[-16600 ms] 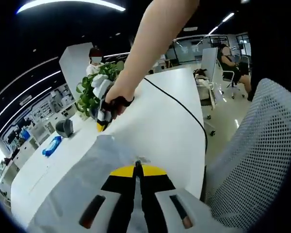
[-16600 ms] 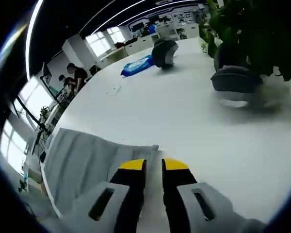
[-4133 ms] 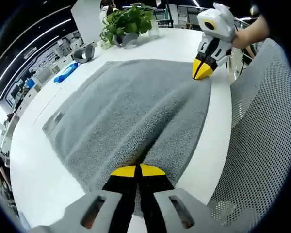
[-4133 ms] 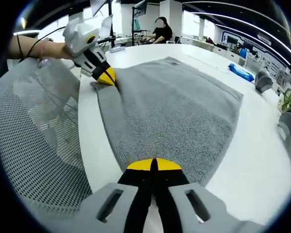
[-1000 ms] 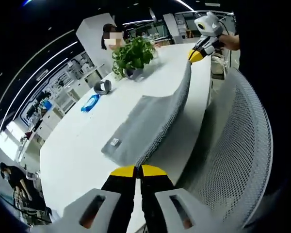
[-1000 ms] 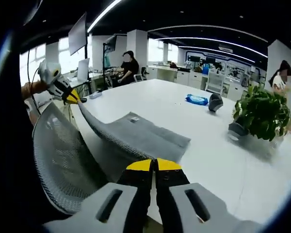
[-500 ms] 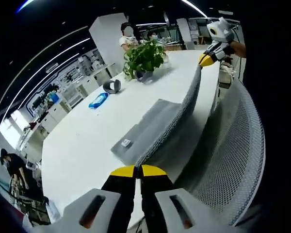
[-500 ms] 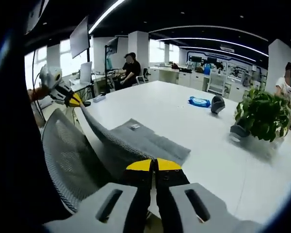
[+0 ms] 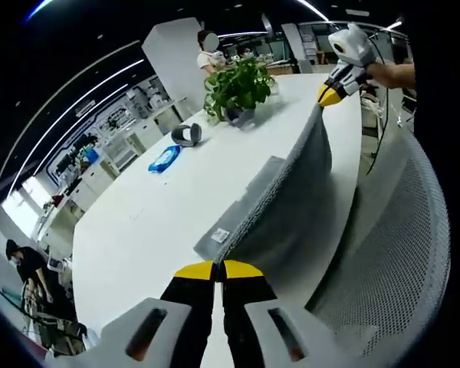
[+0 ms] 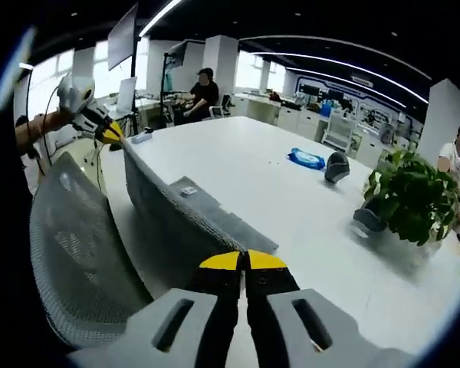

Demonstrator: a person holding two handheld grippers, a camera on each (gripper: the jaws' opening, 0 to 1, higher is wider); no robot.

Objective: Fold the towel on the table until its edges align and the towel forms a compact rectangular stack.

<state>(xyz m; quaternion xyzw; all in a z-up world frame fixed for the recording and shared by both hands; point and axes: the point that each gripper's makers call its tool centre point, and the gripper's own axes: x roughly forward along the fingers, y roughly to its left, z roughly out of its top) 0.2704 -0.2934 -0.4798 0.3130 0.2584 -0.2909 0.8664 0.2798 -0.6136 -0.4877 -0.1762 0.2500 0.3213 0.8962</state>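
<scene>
Two corners of the grey towel [image 9: 287,201] are pinched and lifted. In the left gripper view, the left gripper [image 9: 218,270] has its yellow-tipped jaws pressed together on the near corner of the towel. The cloth stretches away from the tips as a raised sheet up to the right gripper [image 9: 329,95], held by a hand [image 9: 389,73] and also closed on the far corner. The lower part of the towel lies on the white table [image 9: 149,215], beside a mesh chair [image 9: 395,245].

In the right gripper view, the right gripper [image 10: 244,261] pinches its corner with closed jaws. The towel [image 10: 169,211] runs from there to the left gripper [image 10: 112,132].
</scene>
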